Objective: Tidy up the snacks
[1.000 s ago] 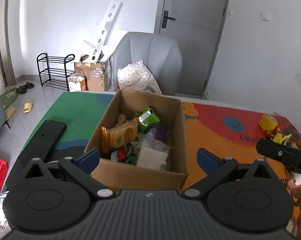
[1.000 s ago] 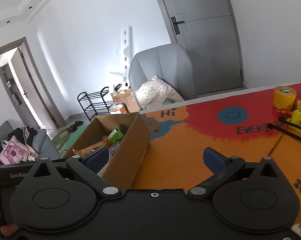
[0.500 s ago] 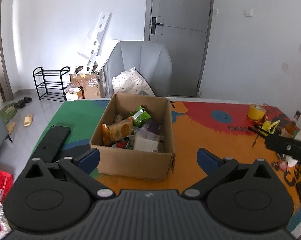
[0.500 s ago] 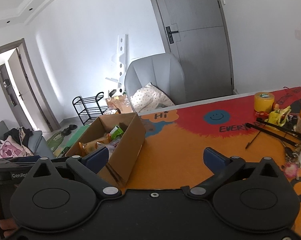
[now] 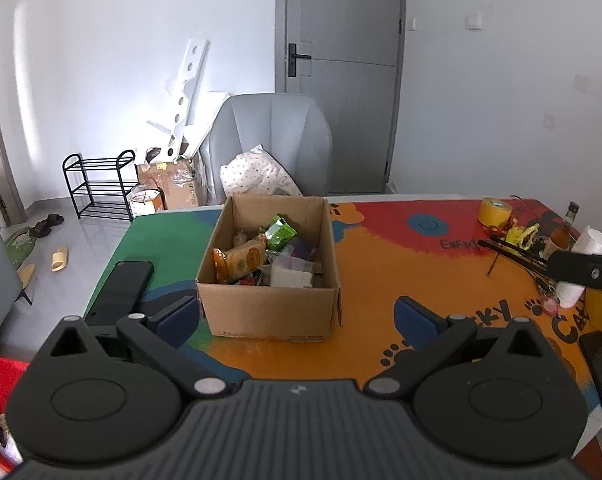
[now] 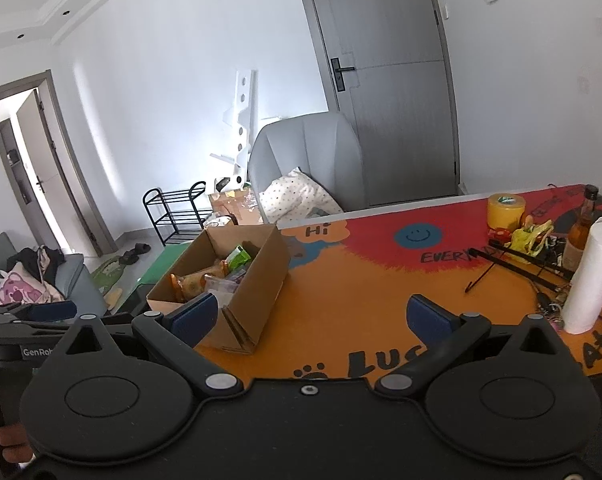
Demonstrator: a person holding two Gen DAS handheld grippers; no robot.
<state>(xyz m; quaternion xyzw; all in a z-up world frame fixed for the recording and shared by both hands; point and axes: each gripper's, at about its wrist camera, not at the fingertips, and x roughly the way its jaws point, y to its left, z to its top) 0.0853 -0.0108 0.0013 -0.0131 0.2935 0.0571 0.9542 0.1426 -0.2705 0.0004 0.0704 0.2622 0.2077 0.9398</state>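
Sitting on the colourful table mat (image 5: 381,264), the open cardboard box (image 5: 269,312) holds the snacks (image 5: 257,256) — a jumble of packets, with those lower down hidden by its walls. Left gripper (image 5: 297,316) and right gripper (image 6: 309,316) both hang spread wide and empty. Clutter at the mat's right edge — a paper roll (image 6: 591,276) among it — is partly cut off.

Bright, even daylight, glare patch on left wall (image 5: 113,92); sharp focus; strong fisheye bending, dark vignetted corners.
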